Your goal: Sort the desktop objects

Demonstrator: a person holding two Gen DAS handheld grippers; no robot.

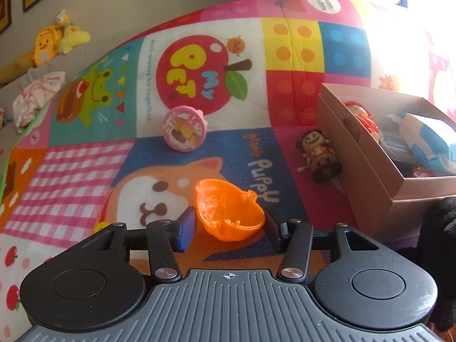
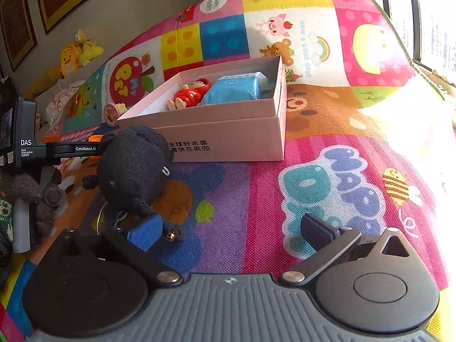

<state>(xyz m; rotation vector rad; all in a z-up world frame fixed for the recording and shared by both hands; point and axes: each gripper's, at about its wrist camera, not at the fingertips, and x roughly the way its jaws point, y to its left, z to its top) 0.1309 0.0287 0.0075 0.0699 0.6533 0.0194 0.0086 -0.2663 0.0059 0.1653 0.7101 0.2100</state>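
Note:
My left gripper (image 1: 229,226) has its jaws on both sides of an orange plastic shell (image 1: 228,209) on the play mat, touching it. A pink round toy (image 1: 183,129) and a wind-up figure (image 1: 319,155) lie further out. The cardboard box (image 1: 367,168) stands at the right and holds a red doll (image 1: 363,116) and a blue packet (image 1: 424,139). My right gripper (image 2: 230,232) is open wide and empty. A black plush toy (image 2: 134,168) lies by its left finger. The box (image 2: 228,139) stands beyond, with the doll (image 2: 189,95) and packet (image 2: 233,88) inside.
The colourful play mat (image 2: 327,188) covers the surface. Yellow plush toys (image 1: 57,40) lie on a grey sofa at the back left. The left gripper's body (image 2: 42,149) shows at the left of the right wrist view. Bright window light falls at the right.

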